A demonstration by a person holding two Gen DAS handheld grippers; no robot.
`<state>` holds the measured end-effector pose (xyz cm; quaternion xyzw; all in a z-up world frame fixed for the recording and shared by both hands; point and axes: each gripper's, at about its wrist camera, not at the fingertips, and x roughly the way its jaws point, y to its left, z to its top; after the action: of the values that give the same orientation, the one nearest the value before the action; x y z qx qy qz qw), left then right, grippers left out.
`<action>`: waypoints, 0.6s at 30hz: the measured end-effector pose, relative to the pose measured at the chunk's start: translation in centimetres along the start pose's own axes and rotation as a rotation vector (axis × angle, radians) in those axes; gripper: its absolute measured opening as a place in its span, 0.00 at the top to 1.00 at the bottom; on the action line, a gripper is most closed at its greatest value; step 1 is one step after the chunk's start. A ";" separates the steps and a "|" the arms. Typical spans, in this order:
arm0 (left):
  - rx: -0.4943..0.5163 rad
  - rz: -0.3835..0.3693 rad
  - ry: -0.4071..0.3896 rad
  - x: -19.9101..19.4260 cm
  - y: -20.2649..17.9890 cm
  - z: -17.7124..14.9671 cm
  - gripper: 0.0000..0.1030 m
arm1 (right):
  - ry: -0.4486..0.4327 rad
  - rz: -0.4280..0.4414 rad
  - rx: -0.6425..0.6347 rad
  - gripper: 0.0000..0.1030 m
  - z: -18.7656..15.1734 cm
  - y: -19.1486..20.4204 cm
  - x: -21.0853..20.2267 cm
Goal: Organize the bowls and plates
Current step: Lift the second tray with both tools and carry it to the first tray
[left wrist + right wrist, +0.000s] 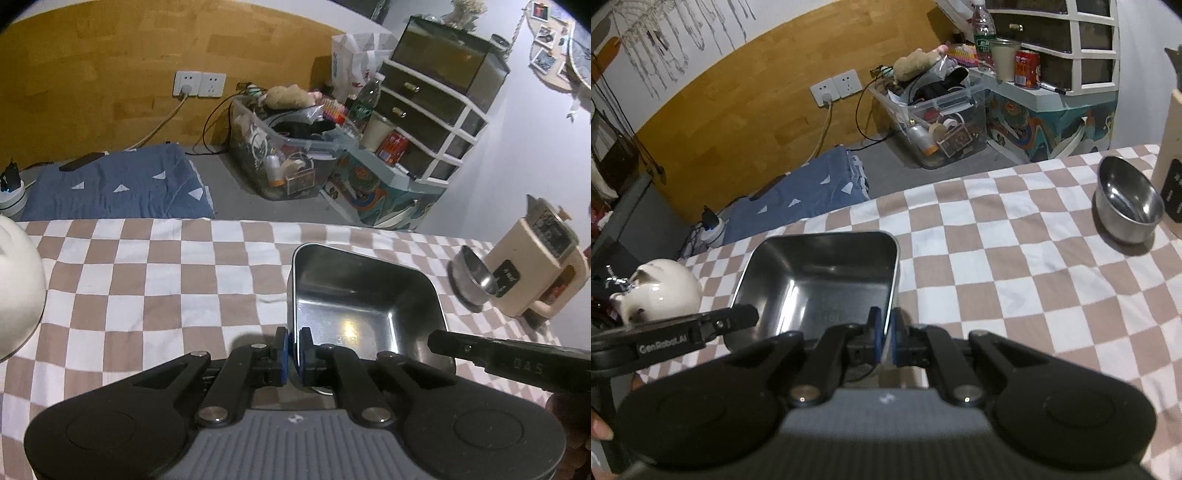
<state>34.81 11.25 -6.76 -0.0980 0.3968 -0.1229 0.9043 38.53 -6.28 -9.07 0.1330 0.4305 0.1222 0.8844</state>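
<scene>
Covering the table, a brown-and-white checked cloth point(997, 266) carries everything. The square stainless-steel tray point(365, 295) sits near the cloth's near edge, gripped on both sides: the left gripper point(294, 347) is clenched on its left near rim, the right gripper point(885, 332) clenched on its right near rim. A round steel bowl point(1126, 206) stands well apart, toward the far right corner.

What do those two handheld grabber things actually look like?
Both look alike. The left gripper and right gripper each have a matte black body with rounded lobes, a ribbed grey panel bearing a small white logo, black linkage bars with silver pivots, and blue-padded fingers. White lettering runs along one finger's side.
</scene>
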 end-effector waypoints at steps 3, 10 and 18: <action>0.006 -0.005 -0.015 -1.5 -0.9 -0.7 0.93 | -0.012 0.003 -0.007 0.95 -0.5 0.0 -1.5; 0.010 -0.021 -0.024 -4.3 -3.0 -2.7 0.92 | -0.019 0.003 -0.005 0.95 -2.2 -0.6 -4.2; 0.016 -0.033 -0.011 -6.4 -5.5 -5.5 0.91 | -0.028 0.001 -0.003 0.95 -4.4 -1.2 -7.3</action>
<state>25.69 7.54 -4.47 -0.0979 0.3893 -0.1404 0.9051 30.78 -9.22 -6.82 0.1337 0.4177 0.1214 0.8905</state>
